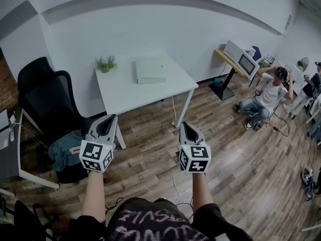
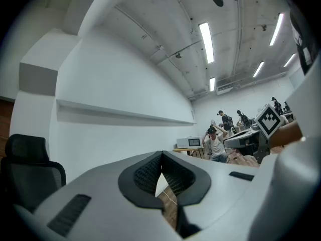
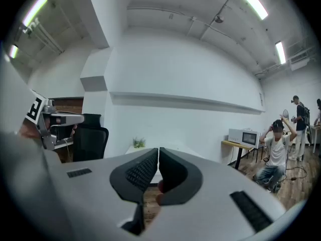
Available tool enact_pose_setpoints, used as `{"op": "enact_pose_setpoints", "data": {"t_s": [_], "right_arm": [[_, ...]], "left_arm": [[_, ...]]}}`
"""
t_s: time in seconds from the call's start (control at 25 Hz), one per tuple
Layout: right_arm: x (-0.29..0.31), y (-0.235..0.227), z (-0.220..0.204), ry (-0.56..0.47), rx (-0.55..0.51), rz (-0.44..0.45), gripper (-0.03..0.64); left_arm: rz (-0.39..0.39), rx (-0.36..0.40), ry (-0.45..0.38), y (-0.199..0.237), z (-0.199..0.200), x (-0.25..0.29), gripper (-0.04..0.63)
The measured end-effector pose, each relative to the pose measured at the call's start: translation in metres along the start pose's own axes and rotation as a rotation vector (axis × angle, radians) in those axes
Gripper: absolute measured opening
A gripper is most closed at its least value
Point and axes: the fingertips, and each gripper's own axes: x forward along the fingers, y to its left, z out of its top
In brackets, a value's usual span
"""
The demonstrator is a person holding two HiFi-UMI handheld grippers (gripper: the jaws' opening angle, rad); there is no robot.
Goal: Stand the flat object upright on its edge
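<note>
Presently listed: one flat, pale greenish-white rectangular box (image 1: 150,71), lying on its broad face toward the wall side of a white rectangular table (image 1: 125,94), near a small green potted plant (image 1: 106,64). Left gripper (image 1: 107,122): jaws closed together, nothing between them. Right gripper (image 1: 187,128): jaws likewise pressed together, empty. Both hang over the wood-plank floor (image 1: 150,149), short of the table and well apart from the box, which lies ahead, between the two sets of tips.

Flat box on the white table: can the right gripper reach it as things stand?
Probably not yet. The right gripper hangs shut over the wood floor, well short of the table where the flat box lies. Nothing blocks the way.
</note>
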Motion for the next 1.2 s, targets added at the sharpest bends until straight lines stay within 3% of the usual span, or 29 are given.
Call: {"op": "enact_pose_setpoints", "data": {"t_s": [1.2], "right_arm": [[0.001, 0.015, -0.010, 0.019, -0.046, -0.030, 0.029]], "left_arm": [[-0.039, -0.057, 0.012, 0.007, -0.020, -0.004, 0.015]]}}
